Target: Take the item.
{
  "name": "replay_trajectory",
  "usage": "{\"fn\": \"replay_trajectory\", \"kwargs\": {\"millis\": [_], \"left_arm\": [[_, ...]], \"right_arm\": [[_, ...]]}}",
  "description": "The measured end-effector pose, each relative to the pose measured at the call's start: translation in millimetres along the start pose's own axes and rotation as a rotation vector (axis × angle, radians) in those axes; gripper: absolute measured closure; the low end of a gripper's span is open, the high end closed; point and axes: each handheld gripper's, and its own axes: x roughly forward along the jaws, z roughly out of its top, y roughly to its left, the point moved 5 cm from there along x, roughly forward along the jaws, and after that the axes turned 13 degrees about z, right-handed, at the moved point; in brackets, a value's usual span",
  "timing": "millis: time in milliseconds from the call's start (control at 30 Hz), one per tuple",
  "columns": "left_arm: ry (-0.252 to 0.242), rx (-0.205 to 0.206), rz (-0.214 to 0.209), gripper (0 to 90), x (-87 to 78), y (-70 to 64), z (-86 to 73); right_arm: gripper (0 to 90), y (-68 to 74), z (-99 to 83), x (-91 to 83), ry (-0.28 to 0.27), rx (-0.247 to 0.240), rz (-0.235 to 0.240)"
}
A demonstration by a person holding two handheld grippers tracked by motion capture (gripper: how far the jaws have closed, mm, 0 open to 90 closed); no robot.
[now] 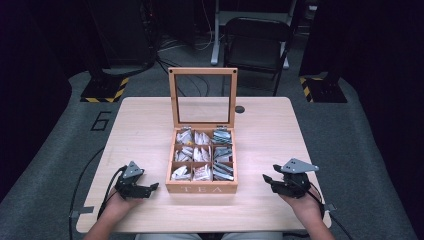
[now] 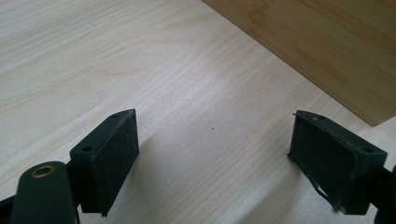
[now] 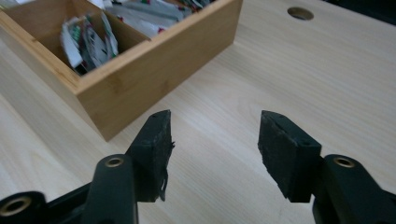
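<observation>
The left gripper is resting low over the table, its jaws spread wide with nothing between them, pointing toward the near left corner of the tea box. In the left gripper view bare tabletop is showing between the pads, and the box's wooden side is running across the upper right, close ahead of the jaws but not touching them. The right gripper is sitting at the opposite side, jaws likewise parted and empty, a strip of open table lying between it and the box's right wall. In the right gripper view the box's near corner is standing just ahead of the left-hand jaw, with tea bags leaning in the compartment behind it.

The box is sitting at the table's middle, toward the near edge, its glass-paned lid standing upright at the back. Packets are filling all nine compartments. Wide bare wood is lying to either side of the box, and a small round hole is sitting beyond the lid's right edge.
</observation>
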Motion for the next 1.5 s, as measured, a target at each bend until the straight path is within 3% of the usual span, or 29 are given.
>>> {"fn": "replay_trajectory", "kwargs": {"millis": [167, 333, 400, 600, 767, 1167, 1367, 1500], "left_arm": [[0.0, -0.003, 0.0, 15.4, 0.1, -0.5, -0.1], [0.002, -0.006, -0.001, 15.4, -0.1, -0.7, -0.3], [0.002, -0.005, -0.002, 15.4, -0.1, -0.6, -0.3], [-0.008, -0.007, 0.009, 15.4, 0.7, -0.7, -0.1], [-0.002, -0.006, 0.005, 15.4, 0.3, -0.6, -0.2], [-0.003, -0.004, -0.001, 15.4, 0.4, -0.3, 0.2], [-0.003, -0.003, -0.001, 15.5, 0.5, -0.2, 0.4], [-0.004, -0.003, 0.0, 15.4, 0.6, -0.2, 0.4]], "right_arm": [[52.0, 10.3, 17.3, -0.1, -0.007, -0.036, 0.05], [54.8, 21.0, 30.2, 12.8, 0.006, -0.072, 0.107], [55.1, 23.3, 32.0, 15.0, 0.003, -0.066, 0.113], [58.7, 37.9, 45.5, 27.6, 0.007, -0.084, 0.196], [63.2, 50.4, 54.8, 37.5, 0.006, -0.109, 0.222], [70.6, 61.1, 50.8, 53.6, 0.034, -0.136, 0.275], [74.4, 61.1, 46.5, 59.8, 0.044, -0.112, 0.313], [73.1, 60.6, 43.5, 65.3, 0.052, -0.111, 0.309]]}}
